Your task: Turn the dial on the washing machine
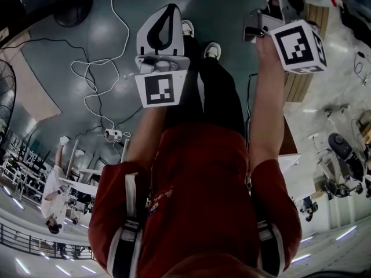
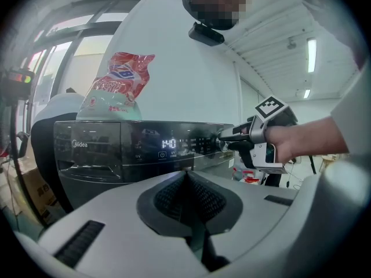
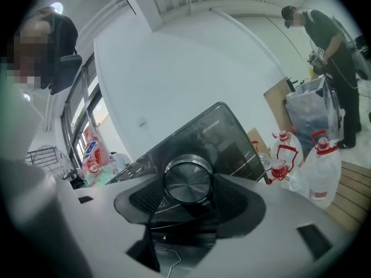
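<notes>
Dial [image 3: 187, 180] clamped by the right gripper [image 3: 186, 191] wants a square twist about its centre, pressure steady; left gripper [image 2: 186, 177] hangs closed, empty.

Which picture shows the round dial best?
The right gripper view: the dial sits in the middle, big and round. The left gripper view shows only the right hand-held gripper covering it on the washer. The head view misses it.

Red-and-white bag [image 2: 119, 86], red-capped plastic jugs [image 3: 320, 168], white floor cables [image 1: 127, 30], standing person [image 3: 333, 42].
</notes>
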